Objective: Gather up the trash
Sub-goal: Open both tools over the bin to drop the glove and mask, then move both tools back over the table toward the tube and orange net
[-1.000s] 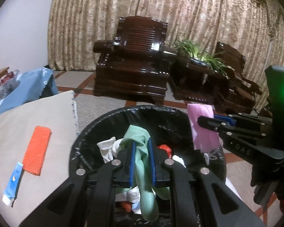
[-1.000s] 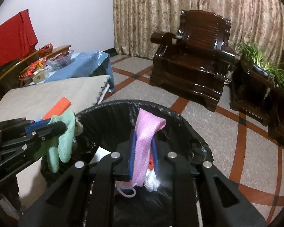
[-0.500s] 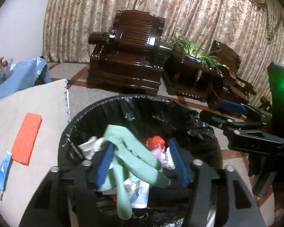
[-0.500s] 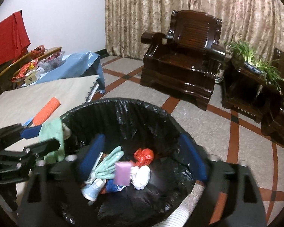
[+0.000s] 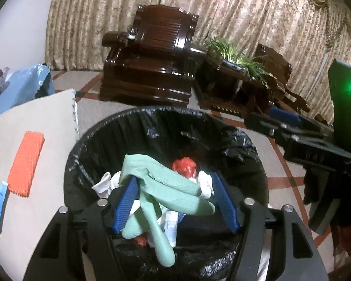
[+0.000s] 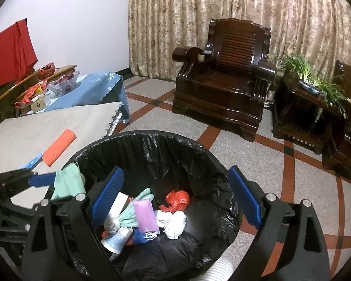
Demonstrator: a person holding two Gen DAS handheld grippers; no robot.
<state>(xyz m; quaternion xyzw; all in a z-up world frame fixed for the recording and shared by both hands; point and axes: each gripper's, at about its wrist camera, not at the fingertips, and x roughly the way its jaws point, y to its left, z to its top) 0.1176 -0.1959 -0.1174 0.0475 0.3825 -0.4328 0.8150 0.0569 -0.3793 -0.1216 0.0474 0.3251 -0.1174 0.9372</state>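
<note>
Left wrist view showed the left gripper spread wide above the bin, a limp green glove draped over one finger. Right gripper also gaped, empty. Soft, light, clingy; pinch its cuff.

The trash bin stands on the floor just right of the cloth-covered table, with the armchair behind it and the plant further right.
</note>
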